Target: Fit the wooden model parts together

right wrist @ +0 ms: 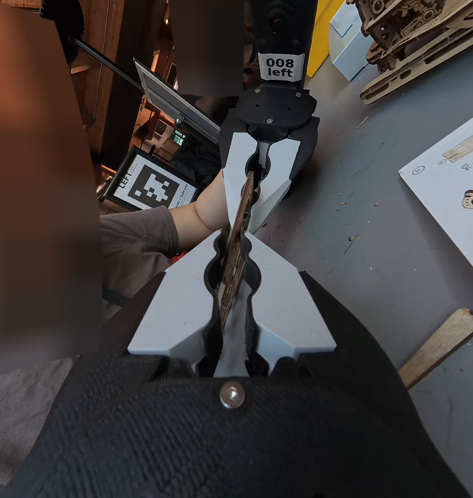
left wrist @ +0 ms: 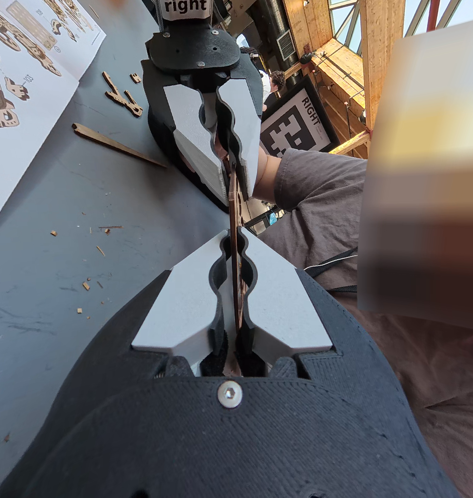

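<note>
A thin perforated wooden part is held edge-on above the grey worktop — pinched at one end by the left tool, at the other by the right tool, both pressed nearly together — presumably steadied for fitting.
</note>
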The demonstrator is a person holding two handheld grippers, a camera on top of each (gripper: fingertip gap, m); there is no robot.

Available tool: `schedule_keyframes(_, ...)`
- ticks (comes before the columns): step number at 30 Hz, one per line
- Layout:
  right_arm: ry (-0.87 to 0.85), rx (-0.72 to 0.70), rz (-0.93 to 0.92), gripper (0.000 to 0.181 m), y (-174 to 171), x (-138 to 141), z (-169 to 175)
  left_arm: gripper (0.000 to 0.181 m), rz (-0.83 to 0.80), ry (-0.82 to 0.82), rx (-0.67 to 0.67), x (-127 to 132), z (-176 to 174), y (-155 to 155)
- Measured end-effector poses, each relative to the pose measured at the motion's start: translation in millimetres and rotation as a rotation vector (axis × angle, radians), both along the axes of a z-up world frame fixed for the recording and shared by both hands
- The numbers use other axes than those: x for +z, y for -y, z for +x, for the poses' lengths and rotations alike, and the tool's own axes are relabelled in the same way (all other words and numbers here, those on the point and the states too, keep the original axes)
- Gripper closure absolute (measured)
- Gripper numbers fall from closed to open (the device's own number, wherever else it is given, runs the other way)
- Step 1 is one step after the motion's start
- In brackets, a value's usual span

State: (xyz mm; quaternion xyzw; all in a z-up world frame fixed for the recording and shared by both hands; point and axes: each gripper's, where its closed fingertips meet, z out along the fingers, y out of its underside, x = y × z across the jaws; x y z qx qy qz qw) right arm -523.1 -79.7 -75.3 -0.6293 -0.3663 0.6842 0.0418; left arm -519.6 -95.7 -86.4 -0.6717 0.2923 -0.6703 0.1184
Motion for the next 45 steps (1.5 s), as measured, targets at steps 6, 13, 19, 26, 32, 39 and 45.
schedule_keyframes(6, -0.008, 0.013, -0.042, 0.175, 0, 1, 1, 0.181, -0.021, 0.013, -0.009, 1, 1, 1)
schedule_keyframes(13, -0.067, 0.044, -0.081, 0.172, 5, 9, 1, 0.181, -0.001, 0.029, -0.023, 5, 2, 4)
schedule_keyframes(19, -0.099, 0.021, -0.021, 0.169, 2, 13, 0, 0.181, -0.011, 0.051, 0.000, 9, 0, 0)
schedule_keyframes(26, -0.090, 0.063, -0.031, 0.171, 8, 12, 1, 0.181, 0.003, 0.042, -0.014, 8, 2, 3)
schedule_keyframes(32, -0.082, 0.060, -0.022, 0.169, 5, 12, 2, 0.181, -0.003, 0.031, 0.010, 7, 1, -1)
schedule_keyframes(39, -0.072, -0.217, 0.648, 0.162, -26, 37, 12, 0.181, -0.024, -0.015, 0.065, 0, -1, -9)
schedule_keyframes(45, 0.139, -0.201, 1.153, 0.161, -8, 7, -2, 0.181, -0.103, -0.033, 0.107, -8, -3, -16)
